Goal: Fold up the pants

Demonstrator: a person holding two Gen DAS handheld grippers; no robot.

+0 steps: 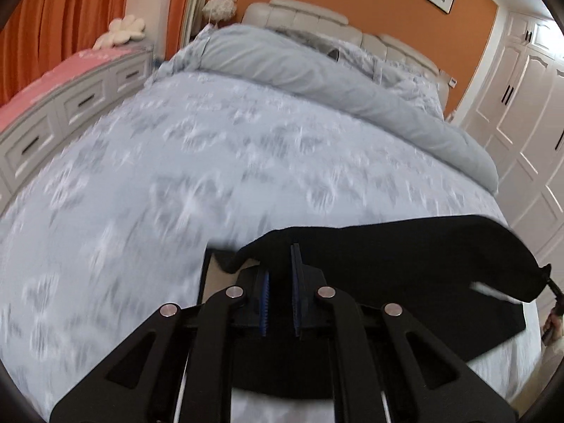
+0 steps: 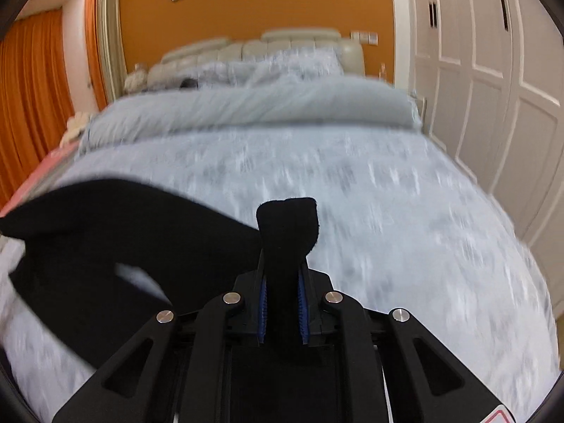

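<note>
The black pants (image 1: 405, 268) hang lifted above the pale blue patterned bed (image 1: 211, 162). My left gripper (image 1: 280, 264) is shut on one end of the cloth, which runs off to the right. My right gripper (image 2: 283, 275) is shut on the other end of the pants (image 2: 105, 239); a bunched tuft of cloth sticks up between its blue pads (image 2: 302, 303), and the rest sags off to the left. The part of the pants below both grippers is hidden.
A rolled grey duvet (image 1: 317, 70) lies across the far half of the bed, before a padded headboard (image 2: 246, 46). White wardrobe doors (image 2: 493, 88) stand on the right, a white drawer unit (image 1: 70, 105) and orange curtains (image 1: 53, 17) on the left.
</note>
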